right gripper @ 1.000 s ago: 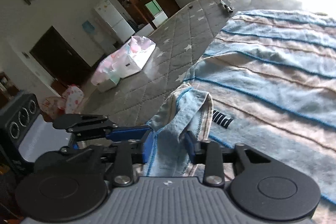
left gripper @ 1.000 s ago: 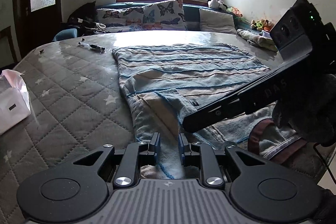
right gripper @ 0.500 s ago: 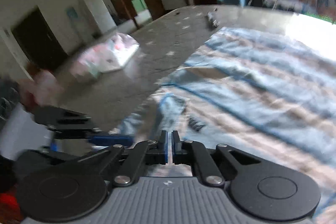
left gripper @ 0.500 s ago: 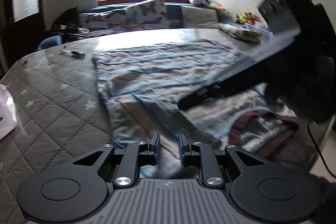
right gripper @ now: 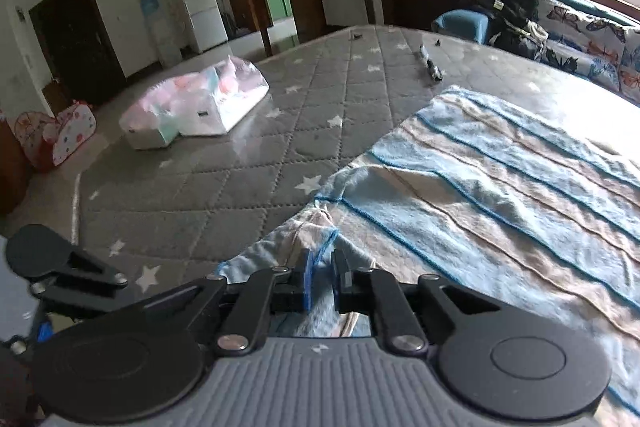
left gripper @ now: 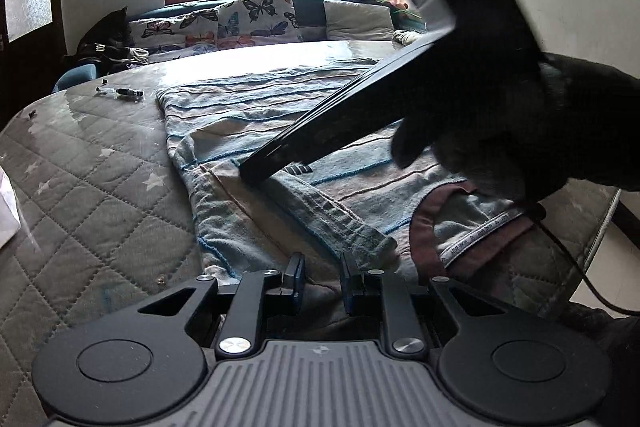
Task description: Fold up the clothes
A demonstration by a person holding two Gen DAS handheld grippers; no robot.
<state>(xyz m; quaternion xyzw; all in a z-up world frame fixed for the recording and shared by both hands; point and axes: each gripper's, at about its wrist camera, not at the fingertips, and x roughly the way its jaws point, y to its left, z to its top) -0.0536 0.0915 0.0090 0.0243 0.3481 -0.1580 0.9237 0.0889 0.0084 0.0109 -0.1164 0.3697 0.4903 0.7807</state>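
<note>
A blue and beige striped shirt (left gripper: pixel 280 115) lies flat on the grey quilted table (left gripper: pixel 100 195), its dark red collar (left gripper: pixel 448 223) at the near right. Its left sleeve (left gripper: pixel 320 207) is folded inward over the body. My left gripper (left gripper: pixel 322 277) sits low over the shirt's near shoulder edge, jaws a little apart with cloth between them. My right gripper (right gripper: pixel 322 277) is seen from the side in the left wrist view (left gripper: pixel 256 173), its tips down on the folded sleeve. In the right wrist view its jaws are narrowly apart around a ridge of shirt cloth (right gripper: pixel 480 187).
A black marker (left gripper: pixel 120 92) lies on the table beyond the shirt. A white and pink plastic package (right gripper: pixel 196 111) sits on the table's left part. Butterfly cushions (left gripper: pixel 248 19) on a sofa stand behind the table. The table's right edge (left gripper: pixel 604 227) is close to the collar.
My right gripper carried the sleeve inward and came down onto the shirt; its jaws went from apart to shut to slightly apart. My left gripper stayed at the near shoulder edge.
</note>
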